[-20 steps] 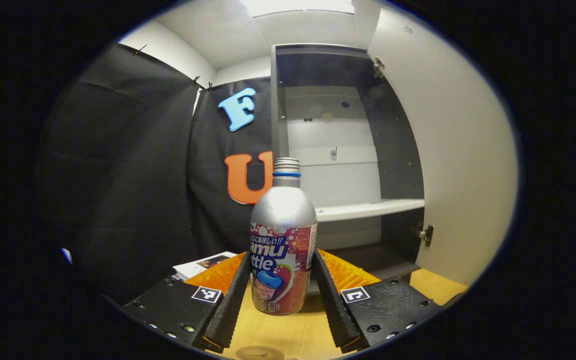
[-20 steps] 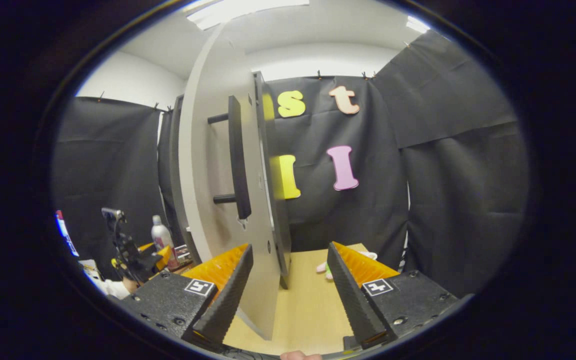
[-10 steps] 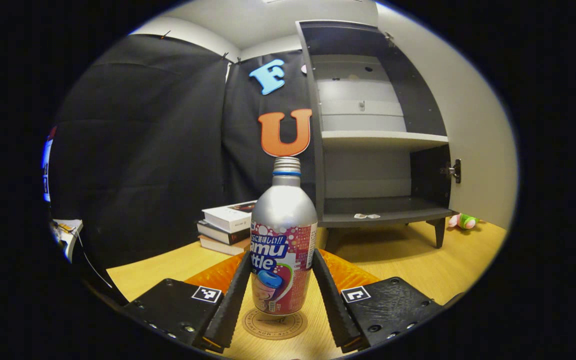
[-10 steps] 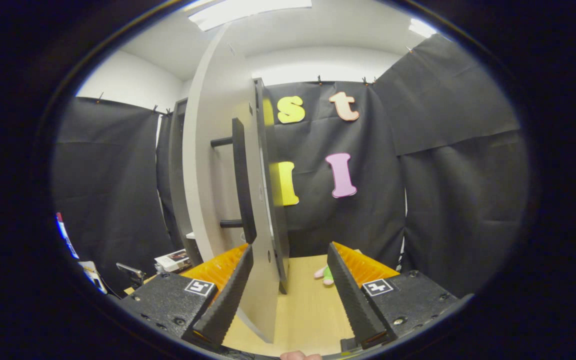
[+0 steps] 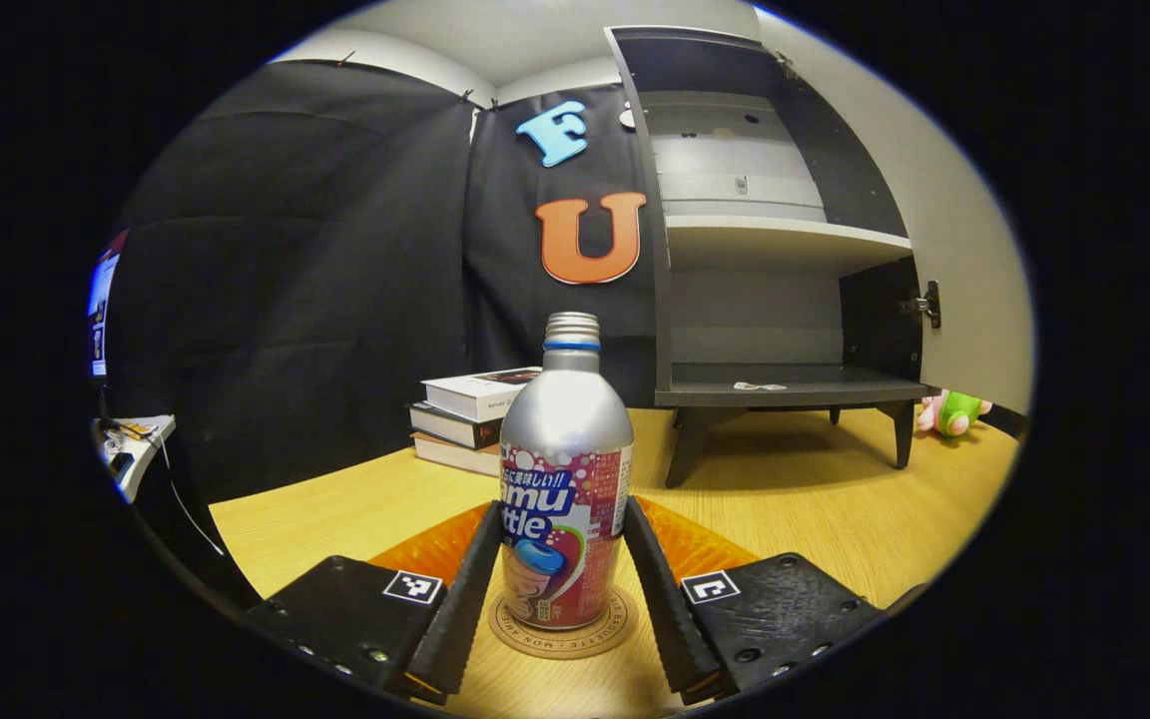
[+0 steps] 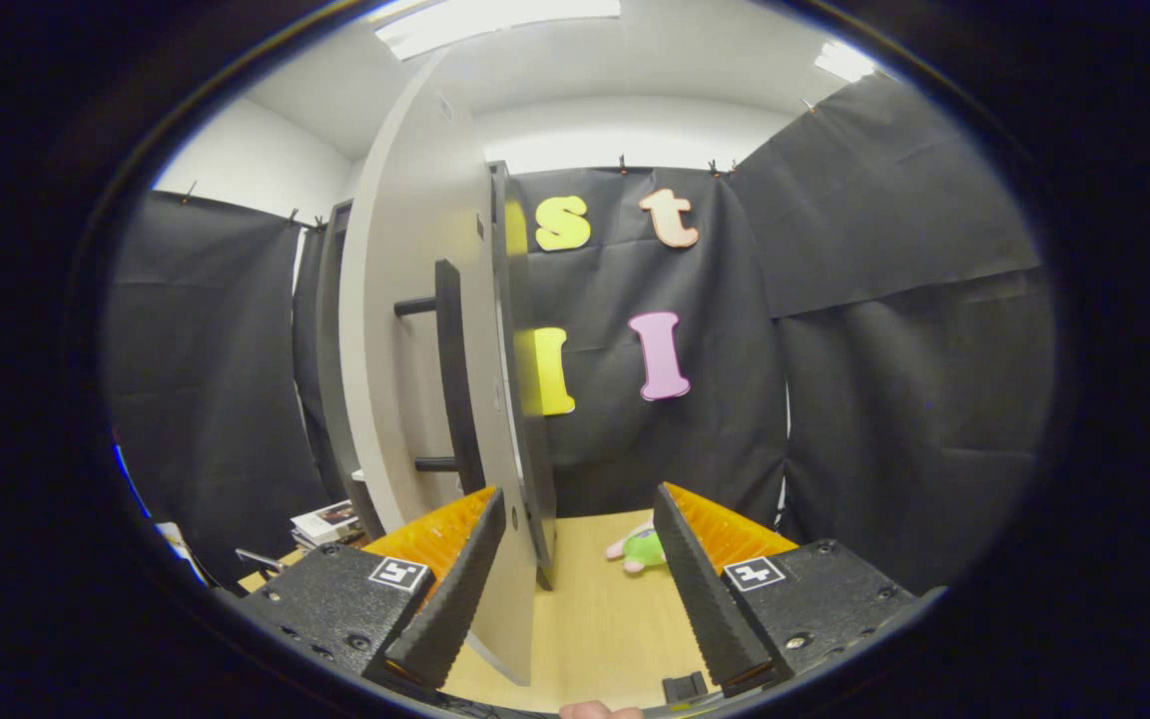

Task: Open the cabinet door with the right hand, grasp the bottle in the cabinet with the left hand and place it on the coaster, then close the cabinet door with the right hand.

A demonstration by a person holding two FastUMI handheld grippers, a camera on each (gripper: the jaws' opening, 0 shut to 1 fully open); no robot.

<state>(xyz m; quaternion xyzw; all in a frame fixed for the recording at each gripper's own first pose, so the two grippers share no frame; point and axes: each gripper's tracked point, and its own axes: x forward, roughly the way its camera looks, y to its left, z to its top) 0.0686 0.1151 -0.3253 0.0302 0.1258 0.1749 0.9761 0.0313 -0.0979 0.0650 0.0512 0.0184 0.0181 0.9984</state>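
- Left hand-held gripper [image 5: 562,599] clamps the bottle [image 5: 563,499], upright on the coaster [image 5: 563,627].
- Right hand-held gripper [image 6: 575,579] is spread apart beside the cabinet door [image 6: 405,330].

One bottle [image 5: 565,499] stood on one coaster [image 5: 563,627], upright on the table [image 5: 815,509]. Behind the bottle and to its left lay three books [image 5: 475,419] in a single stack. Behind the bottle and to its right stood one cabinet [image 5: 785,280], with one door [image 6: 425,379] swung open, one shelf [image 5: 785,237] inside, and two hinges, of which the lower hinge [image 5: 924,303] was plain to see. The door carried one handle [image 6: 452,379], fixed by two posts. Two cabinet legs [image 5: 687,447] were seen. One plush toy [image 5: 952,411] lay right of the cabinet. Two grippers: the left gripper [image 5: 563,589] and the right gripper [image 6: 575,579], each with two fingers.
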